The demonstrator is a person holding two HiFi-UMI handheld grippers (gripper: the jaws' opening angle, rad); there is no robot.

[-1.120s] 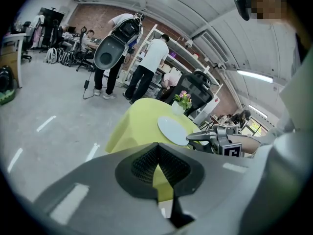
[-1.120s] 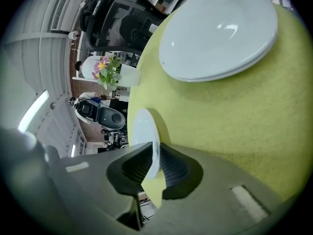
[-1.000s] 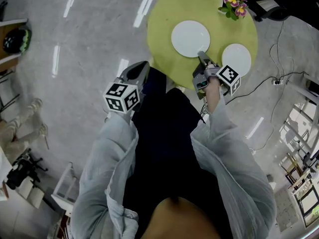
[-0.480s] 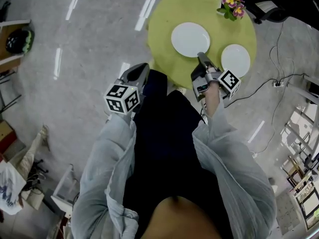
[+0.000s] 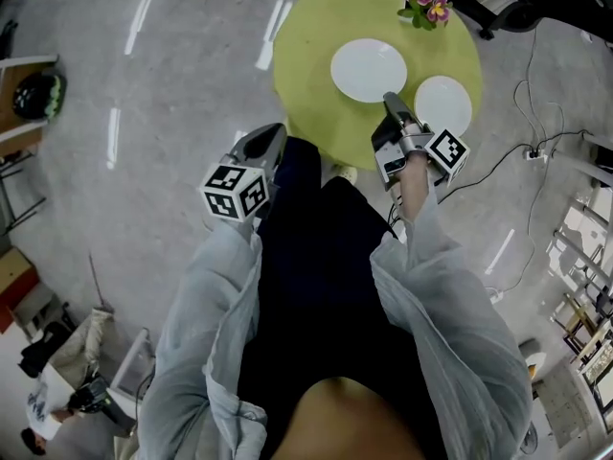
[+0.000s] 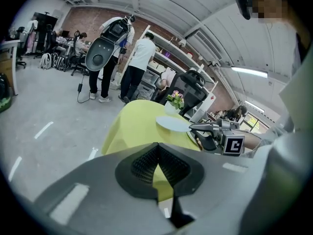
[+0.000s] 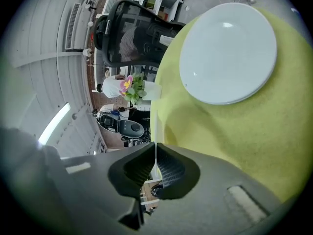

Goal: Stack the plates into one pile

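Two white plates lie apart on a round yellow-green table [image 5: 306, 75]. My right gripper [image 5: 390, 100] is shut on the near rim of the larger plate [image 5: 369, 69]. In the right gripper view that rim shows as a thin white line [image 7: 155, 121] running out from between the pads. The left gripper view shows the same plate [image 6: 172, 124] tipped up a little at the right gripper [image 6: 195, 127]. The smaller plate [image 5: 442, 105] [image 7: 227, 53] lies flat to its right. My left gripper [image 5: 271, 134] [image 6: 157, 155] hangs shut and empty off the table's near left edge.
A pot of pink and yellow flowers [image 5: 424, 0] [image 7: 132, 88] stands at the table's far edge. A black office chair [image 7: 132, 33] is behind the table. People [image 6: 139, 58] stand by shelves farther off. A cable [image 5: 508, 156] runs across the floor to the right.
My right gripper has risen slightly while still shut on the larger plate's rim. The left gripper has stayed put. The head view has shifted a little.
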